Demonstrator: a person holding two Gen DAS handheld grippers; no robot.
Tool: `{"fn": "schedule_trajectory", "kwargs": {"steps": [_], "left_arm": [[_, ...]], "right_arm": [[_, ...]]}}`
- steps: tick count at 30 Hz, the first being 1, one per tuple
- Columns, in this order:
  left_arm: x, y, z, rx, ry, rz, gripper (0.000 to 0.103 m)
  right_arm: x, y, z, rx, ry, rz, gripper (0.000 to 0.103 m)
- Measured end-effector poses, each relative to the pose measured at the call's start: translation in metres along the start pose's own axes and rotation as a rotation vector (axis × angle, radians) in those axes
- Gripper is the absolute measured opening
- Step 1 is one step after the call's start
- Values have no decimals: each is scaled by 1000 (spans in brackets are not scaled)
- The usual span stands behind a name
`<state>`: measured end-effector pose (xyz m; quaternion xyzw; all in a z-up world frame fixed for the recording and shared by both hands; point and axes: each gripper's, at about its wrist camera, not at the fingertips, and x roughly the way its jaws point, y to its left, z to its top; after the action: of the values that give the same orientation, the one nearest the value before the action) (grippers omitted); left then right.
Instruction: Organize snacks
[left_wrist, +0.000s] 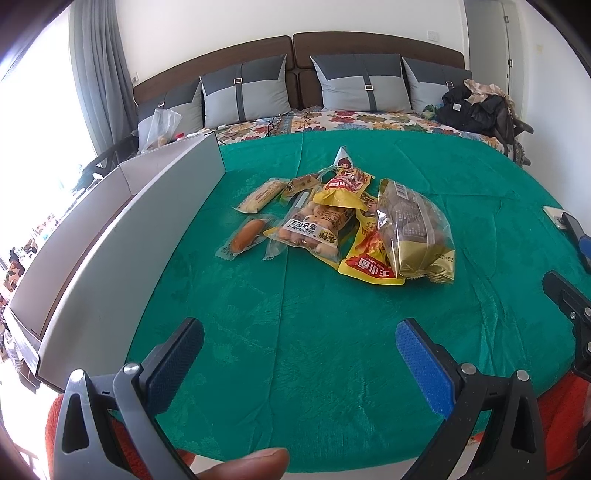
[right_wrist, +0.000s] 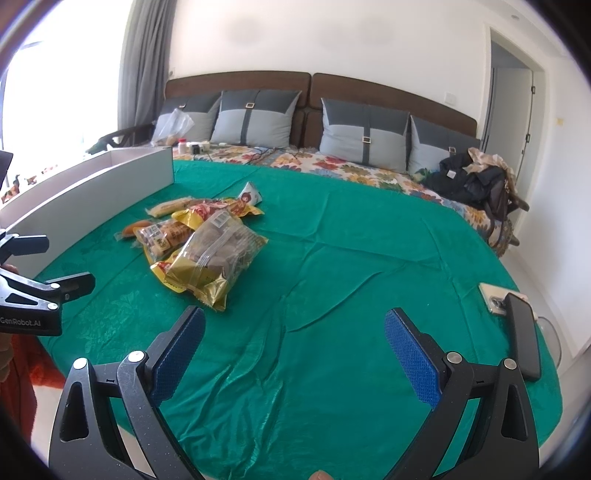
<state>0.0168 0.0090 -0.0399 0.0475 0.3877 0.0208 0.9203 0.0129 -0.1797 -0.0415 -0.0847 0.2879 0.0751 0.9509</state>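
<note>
A heap of snack packets lies on the green cloth (left_wrist: 295, 350). Topmost at the right is a clear and gold bag (left_wrist: 413, 232) (right_wrist: 218, 254) over yellow packets (left_wrist: 365, 266). A peanut bag (left_wrist: 314, 229), a small wrapped sausage bun (left_wrist: 245, 234) and a pale wafer bar (left_wrist: 260, 195) lie to the left. A white open box (left_wrist: 122, 236) (right_wrist: 96, 184) stands left of the heap. My left gripper (left_wrist: 299, 343) is open, short of the heap, nothing between its fingers. My right gripper (right_wrist: 293, 332) is open too, nearer than the gold bag and to its right.
Grey cushions (left_wrist: 245, 92) line a brown headboard behind a floral bedspread (right_wrist: 332, 166). Dark clothes (right_wrist: 469, 181) are piled at the right. A phone (right_wrist: 496, 295) lies near the cloth's right edge. A plastic bag (right_wrist: 171, 127) sits at the back left.
</note>
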Motion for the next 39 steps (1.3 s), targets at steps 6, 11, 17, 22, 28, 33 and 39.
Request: {"fn": "schedule_trajectory", "kwargs": {"steps": [6, 11, 17, 22, 28, 33, 39], "left_arm": [[3, 2, -1, -3, 9, 4, 103], [6, 2, -3, -1, 16, 9, 103], [13, 6, -5, -9, 37, 14, 103], [20, 9, -9, -21, 60, 16, 103], [31, 12, -13, -32, 93, 14, 103], [42, 13, -16, -41, 125, 10, 103], [58, 16, -14, -73, 149, -4, 103]], "right_arm": [[1, 1, -1, -2, 4, 3, 99], [2, 0, 0, -4, 12, 6, 99], [3, 1, -2, -5, 19, 10, 99], [5, 0, -1, -2, 30, 13, 99], [6, -1, -2, 0, 43, 15, 99], [12, -1, -4, 7, 69, 23, 99], [32, -11, -11, 51, 156, 24, 99]]}}
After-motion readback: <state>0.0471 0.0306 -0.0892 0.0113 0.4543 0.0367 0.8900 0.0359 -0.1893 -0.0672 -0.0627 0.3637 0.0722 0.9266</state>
